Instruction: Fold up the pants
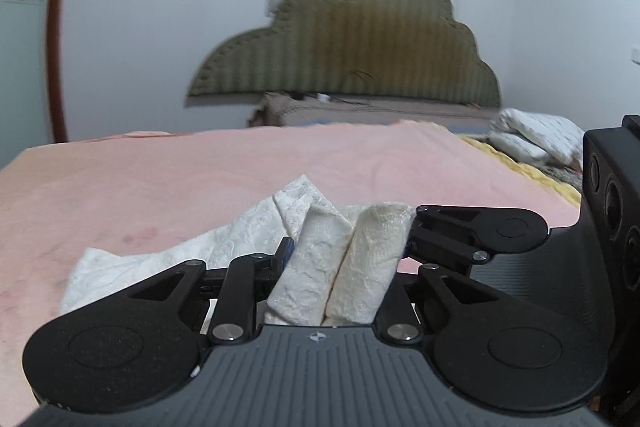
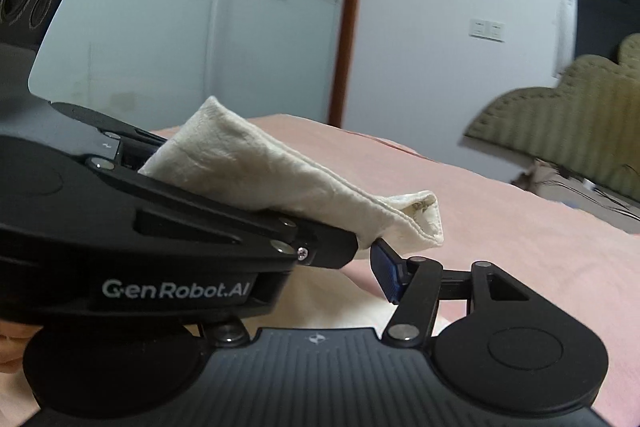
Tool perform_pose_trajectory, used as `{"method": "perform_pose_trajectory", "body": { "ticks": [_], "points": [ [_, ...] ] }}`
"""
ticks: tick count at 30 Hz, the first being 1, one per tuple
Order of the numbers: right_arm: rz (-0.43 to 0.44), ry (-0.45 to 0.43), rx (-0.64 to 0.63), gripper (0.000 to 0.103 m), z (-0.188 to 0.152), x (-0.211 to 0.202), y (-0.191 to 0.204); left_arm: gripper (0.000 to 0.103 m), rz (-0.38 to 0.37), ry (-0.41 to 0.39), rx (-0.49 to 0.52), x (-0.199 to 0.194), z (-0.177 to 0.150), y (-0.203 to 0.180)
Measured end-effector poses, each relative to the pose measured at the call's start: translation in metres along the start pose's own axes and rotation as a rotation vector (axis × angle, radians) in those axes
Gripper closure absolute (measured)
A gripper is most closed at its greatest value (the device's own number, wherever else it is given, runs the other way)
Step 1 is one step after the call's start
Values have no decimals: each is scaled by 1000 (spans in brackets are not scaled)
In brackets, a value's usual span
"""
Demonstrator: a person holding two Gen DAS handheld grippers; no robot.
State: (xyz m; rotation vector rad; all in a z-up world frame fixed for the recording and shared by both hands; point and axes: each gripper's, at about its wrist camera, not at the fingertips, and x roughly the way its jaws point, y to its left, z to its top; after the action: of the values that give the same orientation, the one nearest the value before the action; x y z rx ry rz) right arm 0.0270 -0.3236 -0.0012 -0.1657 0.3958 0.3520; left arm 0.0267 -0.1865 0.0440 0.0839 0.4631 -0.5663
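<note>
Fabric fills both wrist views: the cream-white textured cotton pants (image 1: 344, 267) sit bunched in two thick folded rolls between the left gripper's (image 1: 346, 251) black jaws, which press on the cloth from both sides, so that gripper is clamped on the garment. More of the pants spills out toward eight o'clock onto the pink bedspread (image 1: 200, 179). At three o'clock in the left view the right gripper's black body (image 1: 480, 231) lies just beside the rolls. In the right wrist view a hemmed end of the pants (image 2: 280, 179) lies over the left gripper's black arm (image 2: 180, 227) at nine o'clock, its open cuff hanging toward the centre. The right gripper's (image 2: 364, 267) jaws stand apart; its blue ribbed pad (image 2: 386, 273) sits just below the cuff, not pressing it. An olive scalloped padded headboard (image 1: 352, 47) stands at twelve o'clock against the white wall.
</note>
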Motion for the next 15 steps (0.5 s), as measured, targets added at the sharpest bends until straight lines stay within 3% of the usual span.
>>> {"method": "perform_pose_trajectory", "body": {
  "ticks": [8,13,15],
  "points": [
    [-65,54,76,43,-27,-7,-27,81,-70,73,23,34,-19,-31],
    [-97,167,143,43,-38,-6,-37,58,-157,199,-27,57,-31,-29],
    [-126,202,156,42,-43,-13,-37,49,-209,211,-28,52,-32,-26]
  ]
}}
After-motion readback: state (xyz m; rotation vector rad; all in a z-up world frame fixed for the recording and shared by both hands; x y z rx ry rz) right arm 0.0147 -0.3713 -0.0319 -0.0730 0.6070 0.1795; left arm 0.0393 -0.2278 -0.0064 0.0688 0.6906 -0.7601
